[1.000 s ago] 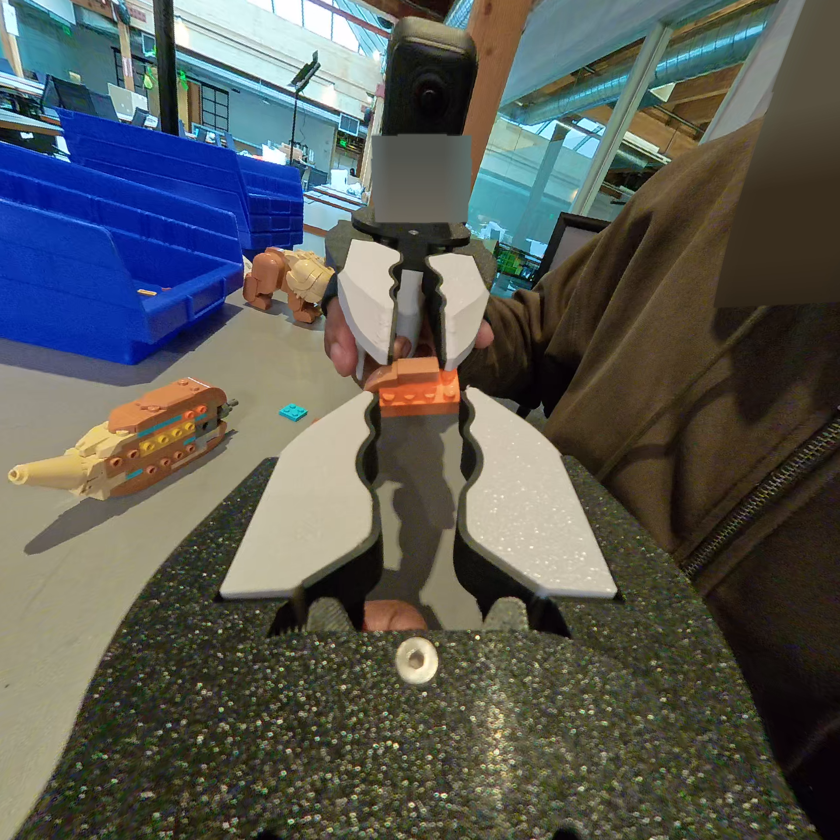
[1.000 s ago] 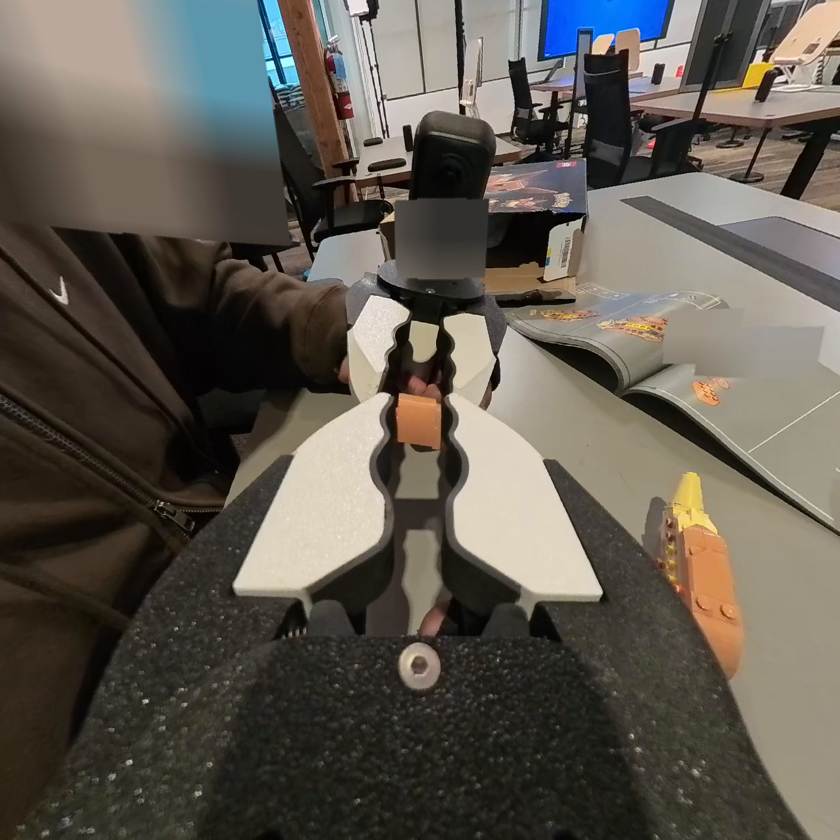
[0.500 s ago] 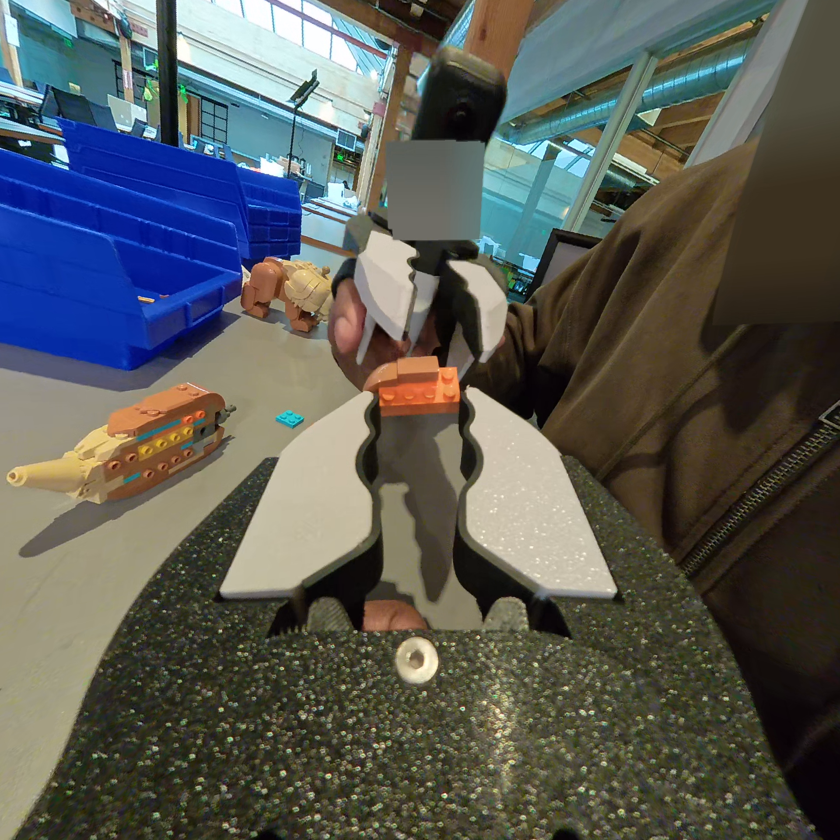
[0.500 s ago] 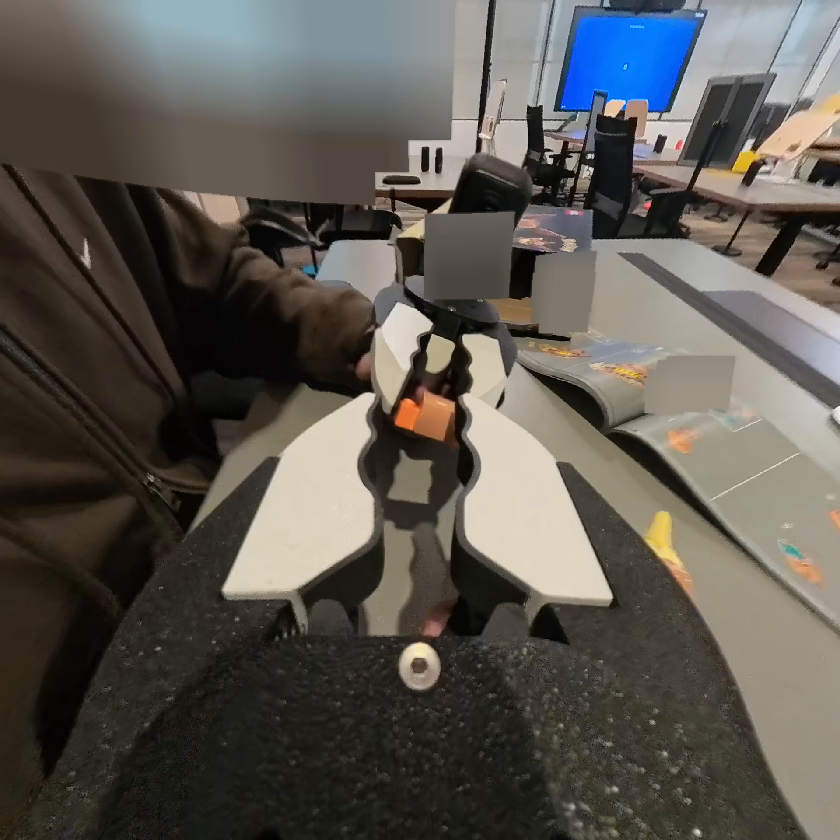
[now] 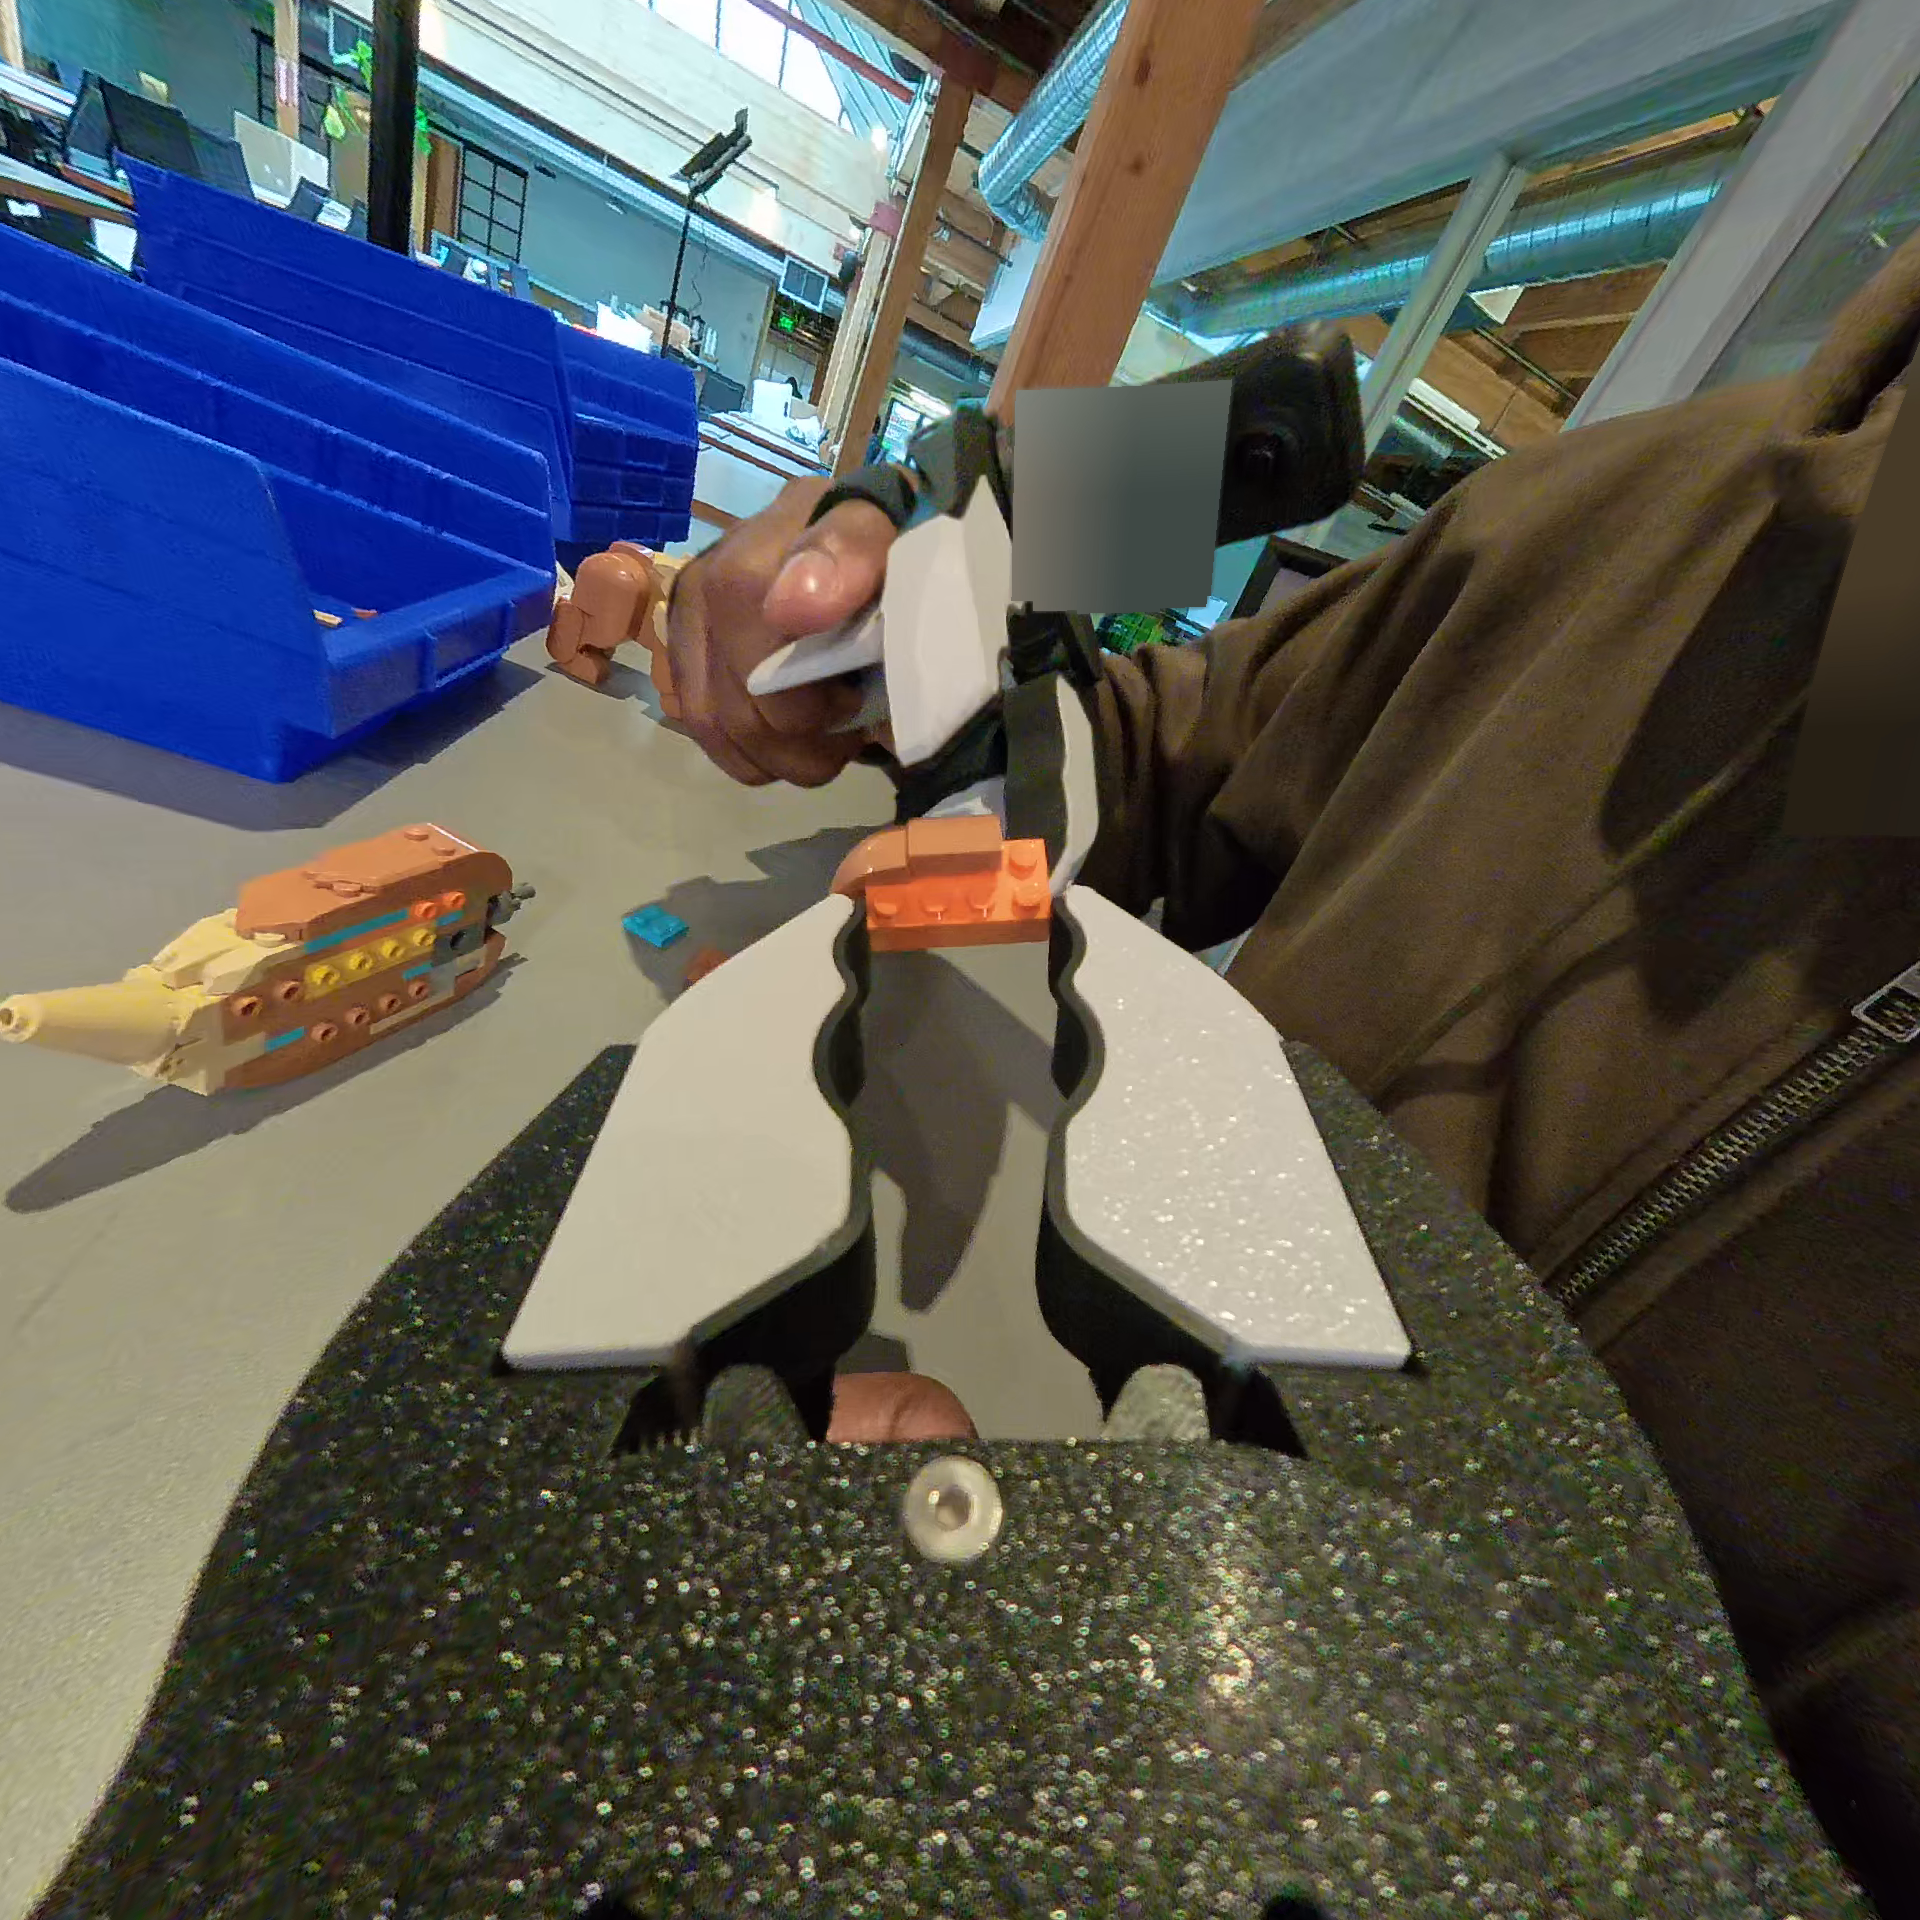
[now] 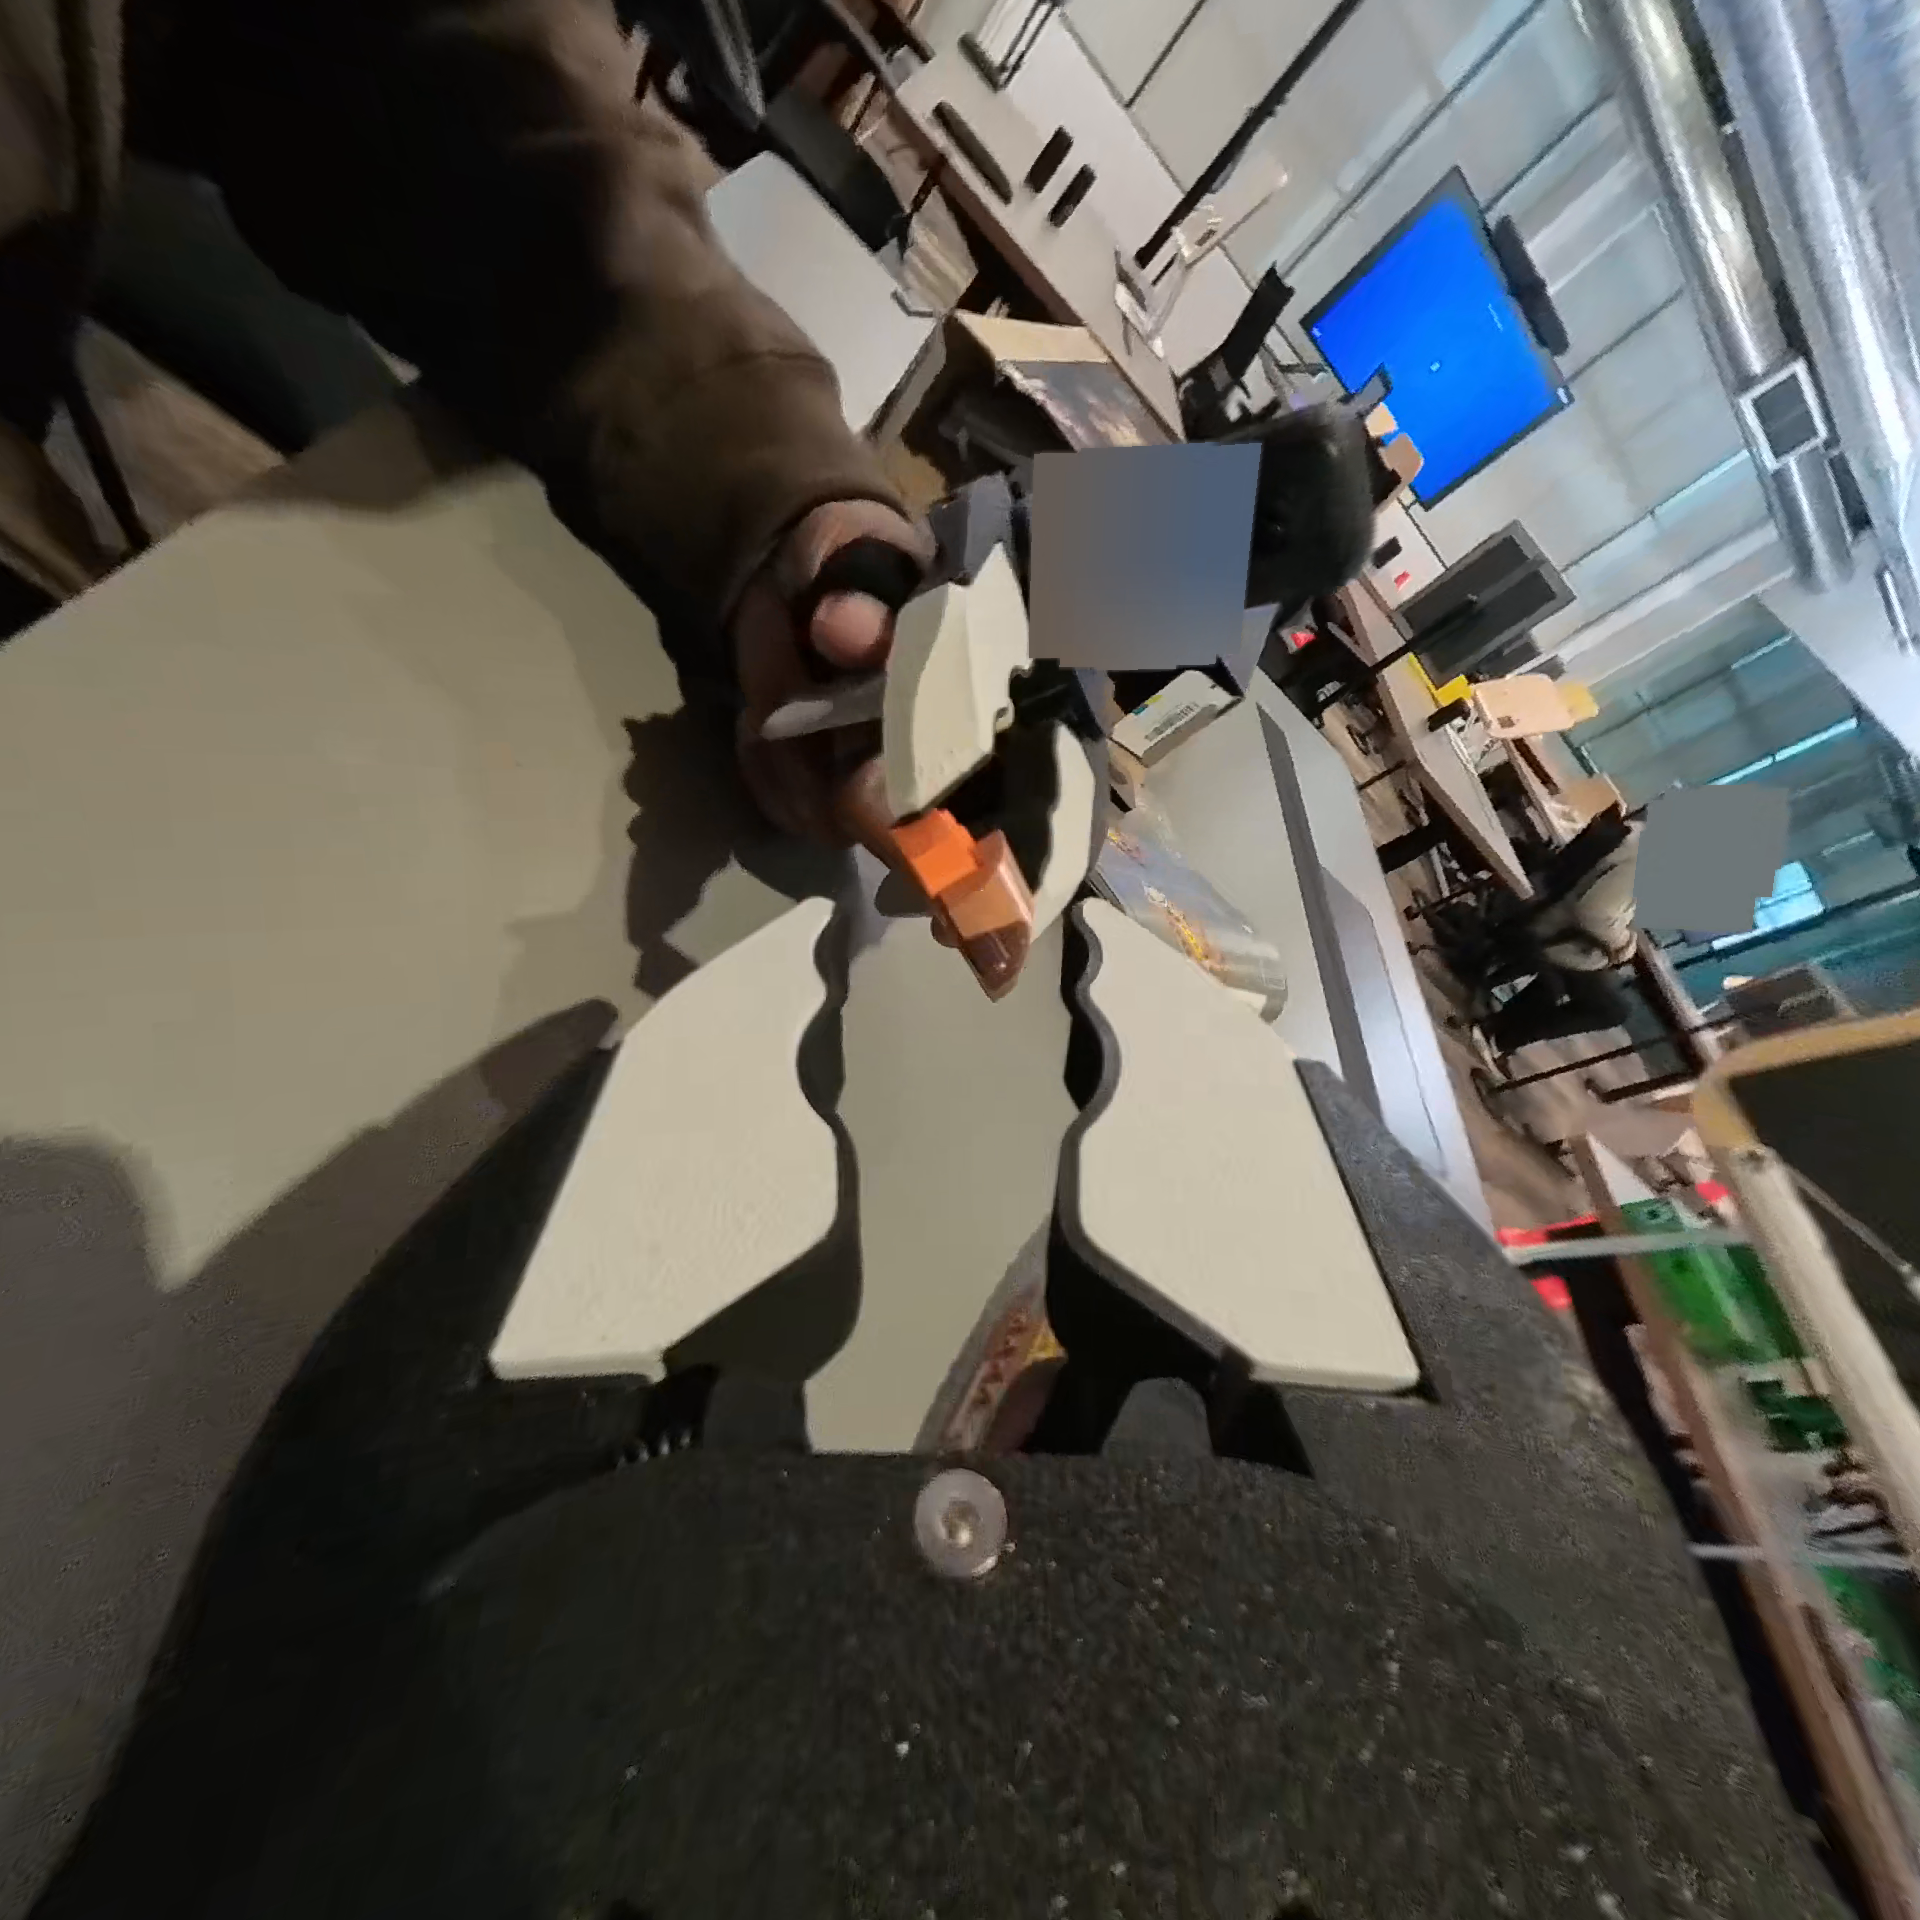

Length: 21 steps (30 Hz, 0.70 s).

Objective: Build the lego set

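Note:
My left gripper (image 5: 951,914) is shut on a small orange brick assembly (image 5: 961,894) with a brown curved piece on top, held above the grey table (image 5: 208,1299). The same assembly (image 6: 951,868) shows in the right wrist view, clamped between the left gripper's fingers (image 6: 940,707). My right gripper (image 6: 956,925) is open and rolled onto its side. The assembly's brown end reaches into the gap between its tips without visible contact. In the left wrist view the right gripper's finger (image 5: 935,644) stands just behind and above the assembly.
A tan and brown lego model (image 5: 270,977) lies to the left, with a teal plate (image 5: 655,925) and a small brown piece (image 5: 707,961) near it. A brown figure (image 5: 608,623) and blue bins (image 5: 260,582) stand farther back. A booklet (image 6: 1184,914) and a box (image 6: 1039,384) lie beyond.
My right gripper has opened, let go of the assembly's brown end and rolled sideways. My left gripper has kept its hold on the assembly.

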Motion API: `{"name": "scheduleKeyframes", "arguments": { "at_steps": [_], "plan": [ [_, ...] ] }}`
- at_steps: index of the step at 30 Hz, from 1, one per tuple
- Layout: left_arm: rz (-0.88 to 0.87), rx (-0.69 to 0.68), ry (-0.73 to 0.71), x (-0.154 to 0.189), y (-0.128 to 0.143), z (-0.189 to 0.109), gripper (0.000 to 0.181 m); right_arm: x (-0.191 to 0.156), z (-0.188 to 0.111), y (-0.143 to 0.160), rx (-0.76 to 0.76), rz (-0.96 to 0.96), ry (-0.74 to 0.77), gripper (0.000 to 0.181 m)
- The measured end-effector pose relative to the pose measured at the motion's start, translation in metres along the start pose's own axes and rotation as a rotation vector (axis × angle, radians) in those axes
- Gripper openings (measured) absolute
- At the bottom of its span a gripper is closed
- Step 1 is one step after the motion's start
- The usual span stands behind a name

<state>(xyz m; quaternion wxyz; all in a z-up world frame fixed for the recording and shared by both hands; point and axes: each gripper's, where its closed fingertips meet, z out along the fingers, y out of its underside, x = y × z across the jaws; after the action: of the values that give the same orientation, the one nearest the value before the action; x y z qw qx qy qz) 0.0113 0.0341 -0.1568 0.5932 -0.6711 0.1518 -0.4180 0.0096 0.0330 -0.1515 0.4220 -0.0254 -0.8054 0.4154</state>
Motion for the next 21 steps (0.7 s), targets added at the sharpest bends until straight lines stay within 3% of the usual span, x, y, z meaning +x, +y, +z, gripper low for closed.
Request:
{"name": "scheduleKeyframes", "arguments": {
  "at_steps": [8, 12, 21],
  "plan": [
    [-0.013, 0.003, 0.001, 0.000, -0.001, -0.001, 0.033, 0.006, 0.011, -0.002, -0.026, -0.168, 0.024, 0.035],
    [-0.023, 0.019, 0.009, 0.000, -0.003, -0.002, 0.033, 0.007, 0.015, 0.001, -0.024, -0.191, 0.076, 0.020],
    [-0.039, 0.034, 0.021, 0.001, -0.005, -0.003, 0.033, 0.008, 0.016, -0.001, -0.001, -0.219, 0.154, 0.018]
  ]
}}
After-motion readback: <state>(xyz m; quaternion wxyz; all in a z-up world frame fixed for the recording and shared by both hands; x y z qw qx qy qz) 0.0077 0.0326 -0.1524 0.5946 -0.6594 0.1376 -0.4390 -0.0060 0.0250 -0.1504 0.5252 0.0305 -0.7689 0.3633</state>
